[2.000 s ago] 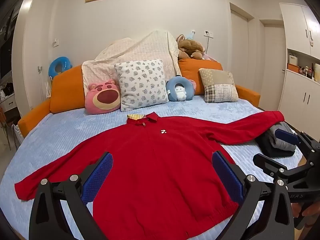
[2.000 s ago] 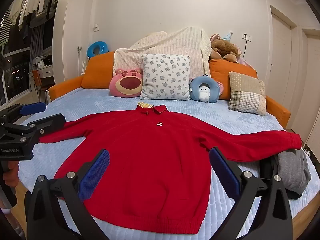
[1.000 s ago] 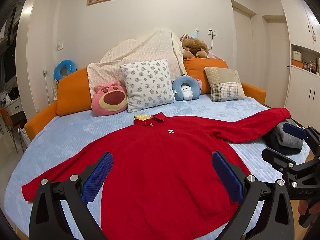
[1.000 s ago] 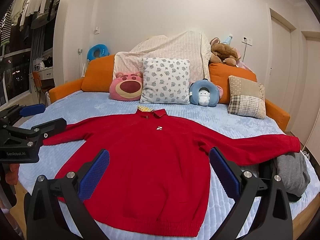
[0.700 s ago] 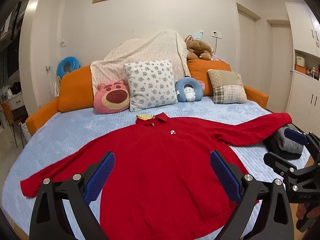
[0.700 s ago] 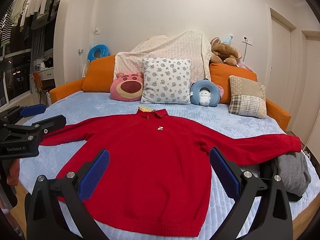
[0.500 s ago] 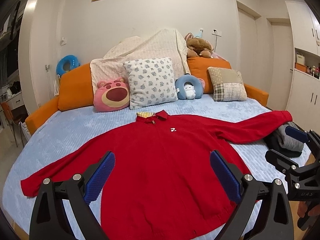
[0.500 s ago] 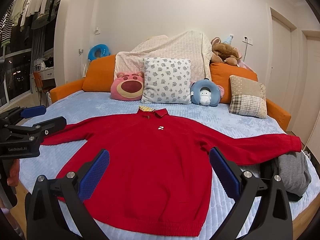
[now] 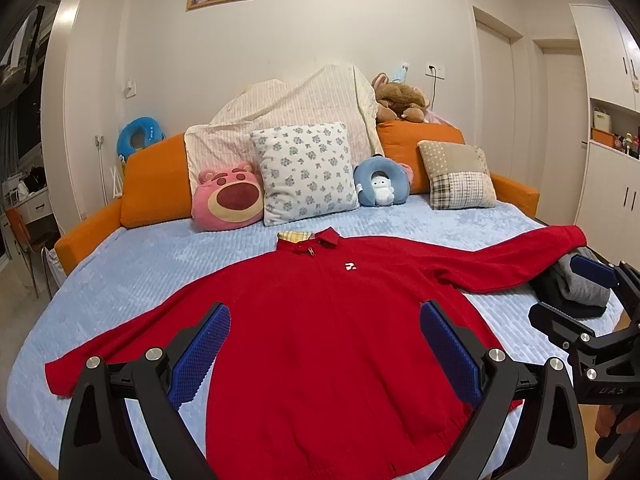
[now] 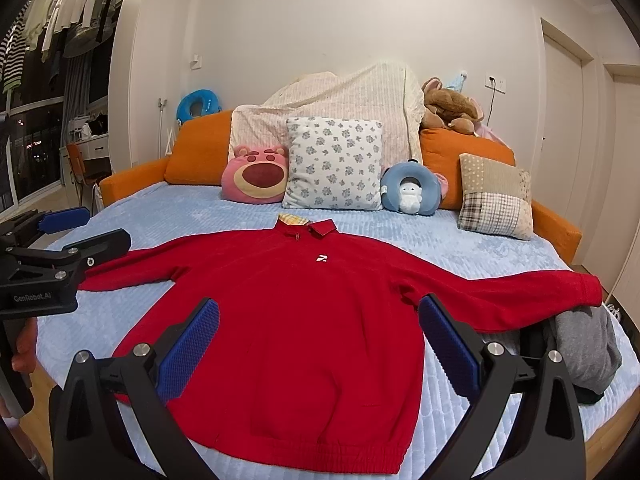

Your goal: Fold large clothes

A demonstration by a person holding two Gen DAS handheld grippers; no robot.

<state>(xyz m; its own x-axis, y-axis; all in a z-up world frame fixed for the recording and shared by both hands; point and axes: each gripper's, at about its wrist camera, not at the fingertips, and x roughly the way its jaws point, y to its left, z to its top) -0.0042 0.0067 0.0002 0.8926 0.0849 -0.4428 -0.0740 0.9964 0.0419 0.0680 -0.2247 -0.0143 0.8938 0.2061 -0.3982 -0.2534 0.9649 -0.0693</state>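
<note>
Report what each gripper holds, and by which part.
Nothing is held. The left gripper and right gripper hang open above the red jacket, spread flat on the bed.

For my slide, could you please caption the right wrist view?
Open right tool above a red jacket spread flat on the bed.

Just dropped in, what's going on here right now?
A person holds the left gripper and the right gripper, both open and empty, above the near edge of the bed. A red jacket lies flat on it, front up, sleeves spread wide. Its right-hand sleeve end rests on a pile of dark and grey clothes. No fold has been made yet.
</note>
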